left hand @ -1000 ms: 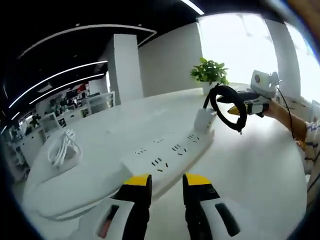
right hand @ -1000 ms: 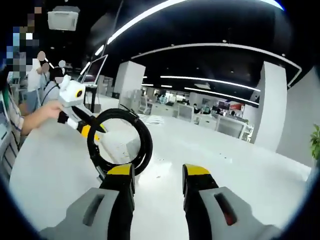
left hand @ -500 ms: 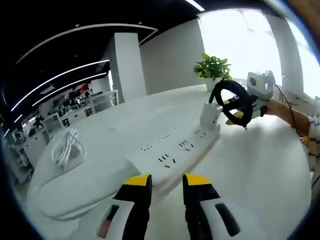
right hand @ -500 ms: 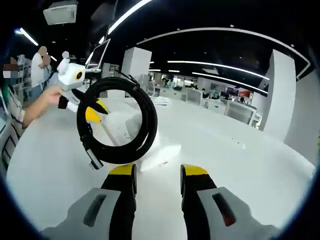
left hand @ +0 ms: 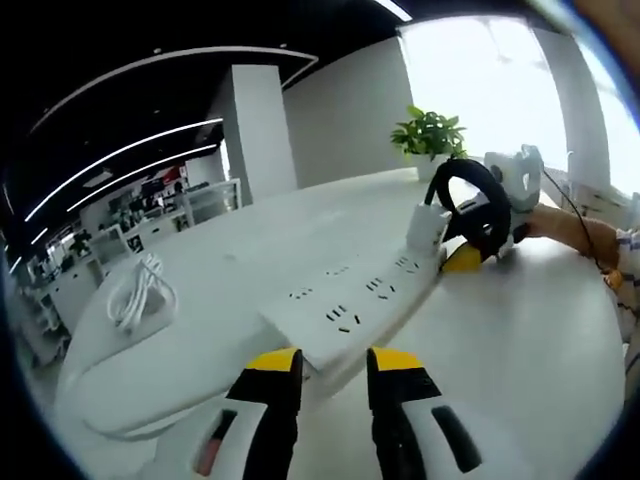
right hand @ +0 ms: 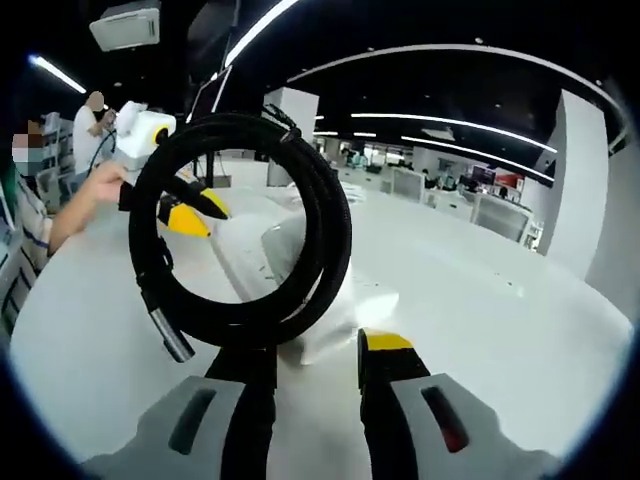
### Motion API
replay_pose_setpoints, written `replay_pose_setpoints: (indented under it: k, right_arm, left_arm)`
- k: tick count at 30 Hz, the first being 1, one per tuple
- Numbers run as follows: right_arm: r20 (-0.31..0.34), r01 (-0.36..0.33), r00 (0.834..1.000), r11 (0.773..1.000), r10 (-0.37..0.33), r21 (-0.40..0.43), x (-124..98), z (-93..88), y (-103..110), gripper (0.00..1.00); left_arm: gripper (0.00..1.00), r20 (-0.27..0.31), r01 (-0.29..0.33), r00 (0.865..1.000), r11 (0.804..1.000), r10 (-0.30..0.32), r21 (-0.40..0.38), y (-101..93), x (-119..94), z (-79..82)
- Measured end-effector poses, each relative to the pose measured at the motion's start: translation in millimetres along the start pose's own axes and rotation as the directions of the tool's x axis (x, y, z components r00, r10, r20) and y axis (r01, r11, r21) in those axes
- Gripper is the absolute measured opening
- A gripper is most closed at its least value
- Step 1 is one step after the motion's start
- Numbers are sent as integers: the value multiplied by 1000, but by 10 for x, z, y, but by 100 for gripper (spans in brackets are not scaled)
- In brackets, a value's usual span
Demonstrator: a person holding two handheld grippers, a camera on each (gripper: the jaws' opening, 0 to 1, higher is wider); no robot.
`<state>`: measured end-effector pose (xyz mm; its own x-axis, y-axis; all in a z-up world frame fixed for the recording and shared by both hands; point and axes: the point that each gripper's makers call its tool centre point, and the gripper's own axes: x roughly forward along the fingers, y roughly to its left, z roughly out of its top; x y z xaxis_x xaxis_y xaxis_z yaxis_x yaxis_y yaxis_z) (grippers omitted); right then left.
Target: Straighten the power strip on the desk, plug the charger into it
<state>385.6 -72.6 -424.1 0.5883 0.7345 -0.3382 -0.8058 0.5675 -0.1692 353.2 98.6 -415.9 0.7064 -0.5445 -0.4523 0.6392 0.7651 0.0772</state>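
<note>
A: Progress looks early. The power strip (left hand: 350, 305) lies slanted across the white desk (left hand: 520, 350), just ahead of the left gripper (left hand: 333, 358), whose 2 jaws stand apart with nothing between them.

B: And the right gripper (right hand: 320, 345)?

A: Its jaws stand parted; a coiled black cable (right hand: 245, 235) hangs right at its left jaw, but whether that jaw pinches it cannot be told. A white charger (left hand: 428, 228) stands at the strip's far end, beside that coil.

B: So what remains?

A: By the look of it, both steps: the strip reads as not yet squared, and whether the charger is seated cannot be told. White cord (left hand: 135, 295) sits well apart.
</note>
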Motion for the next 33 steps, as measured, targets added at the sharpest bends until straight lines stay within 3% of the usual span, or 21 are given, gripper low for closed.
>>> replay_pose_setpoints:
  k: [10, 21, 33]
  right_arm:
    - [35, -12, 999, 998, 10, 67, -13, -5, 19, 30]
    - [33, -16, 999, 998, 13, 67, -30, -4, 35, 27]
    - [33, -24, 999, 997, 22, 73, -66, -12, 27, 26]
  left_arm:
    - [30, -17, -3, 1000, 1000, 3, -1, -10, 39, -61]
    - [27, 19, 31, 999, 996, -30, -80, 44, 61, -45]
    - [26, 36, 36, 999, 994, -32, -105, 34, 83, -22]
